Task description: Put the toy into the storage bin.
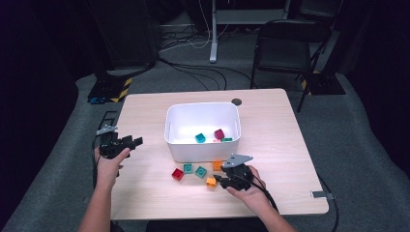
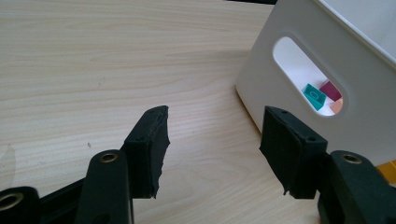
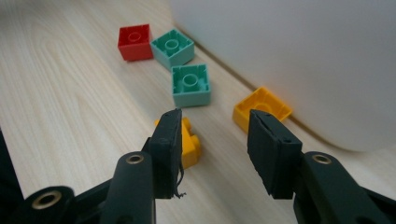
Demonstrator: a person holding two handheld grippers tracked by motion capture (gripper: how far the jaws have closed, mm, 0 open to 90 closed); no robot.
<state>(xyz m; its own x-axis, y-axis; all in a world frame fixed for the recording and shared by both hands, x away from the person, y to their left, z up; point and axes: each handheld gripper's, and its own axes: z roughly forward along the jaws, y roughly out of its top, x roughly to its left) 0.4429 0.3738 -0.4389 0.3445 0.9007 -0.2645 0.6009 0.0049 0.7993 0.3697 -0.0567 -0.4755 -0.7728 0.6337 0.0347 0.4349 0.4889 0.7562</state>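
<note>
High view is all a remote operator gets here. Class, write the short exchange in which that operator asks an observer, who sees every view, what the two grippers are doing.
Operator: Is the right gripper gripping the orange brick yet?
Observer: No. In the right gripper view the brick lies beside one jaw, partly hidden behind it, and bare table shows between the open jaws.
Operator: And the left gripper?
Observer: Its jaws stand open with nothing between them, above bare wood, pointing toward the handle slot in the white bin.
</note>
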